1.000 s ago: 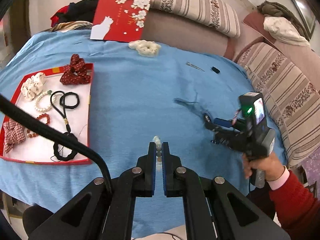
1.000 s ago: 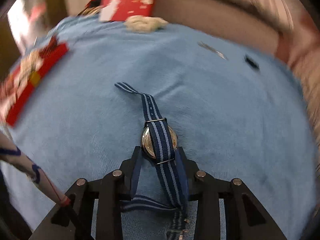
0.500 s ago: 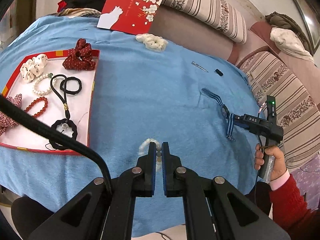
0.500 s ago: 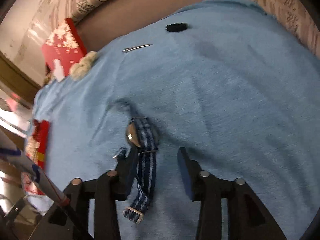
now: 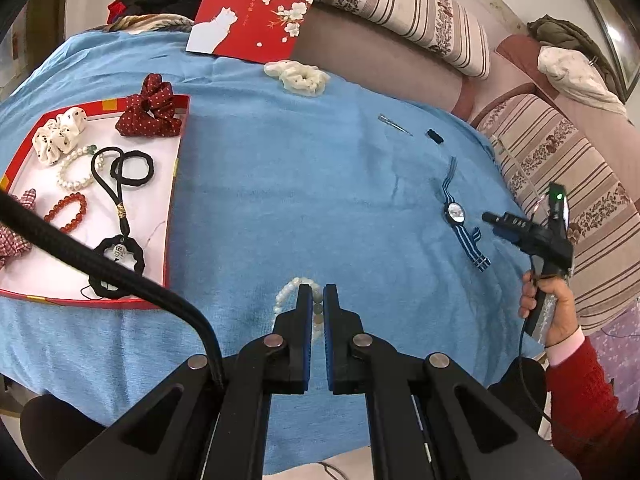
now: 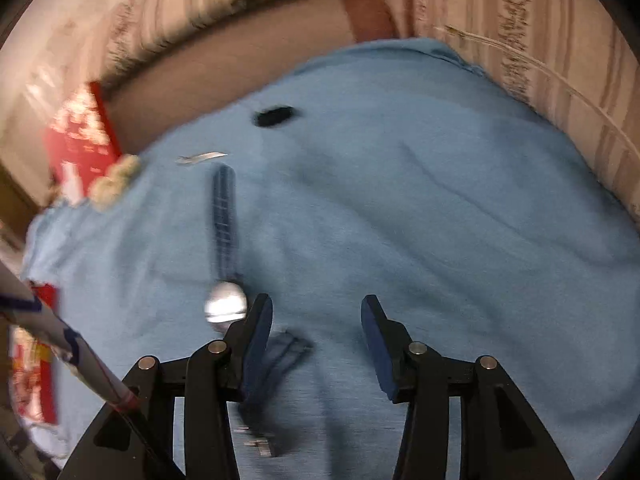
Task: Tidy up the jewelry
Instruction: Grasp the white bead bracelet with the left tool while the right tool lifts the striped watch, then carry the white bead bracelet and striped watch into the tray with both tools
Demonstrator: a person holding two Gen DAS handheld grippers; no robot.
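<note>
My left gripper [image 5: 318, 300] is shut on a pale bead bracelet [image 5: 286, 293] over the blue cloth [image 5: 304, 200]. A red tray [image 5: 173, 200] at the left holds scrunchies, bead bracelets and black cords. A blue striped watch [image 5: 456, 214] lies flat on the cloth at the right. My right gripper [image 5: 496, 222] is open just right of the watch. In the right wrist view the right gripper [image 6: 316, 320] is open and empty, with the watch [image 6: 225, 304] beside its left finger [image 6: 256, 328].
A cream scrunchie [image 5: 298, 76], a silver hair clip [image 5: 394, 124] and a small black clip [image 5: 435, 136] lie at the cloth's far side. A red card [image 5: 252, 12] leans on the striped sofa [image 5: 400, 4] behind. The cloth's right edge drops beside the sofa arm.
My right gripper has opened and let go of the watch, which now lies flat on the cloth; the gripper has drawn back to the right. My left gripper stays shut on the bracelet.
</note>
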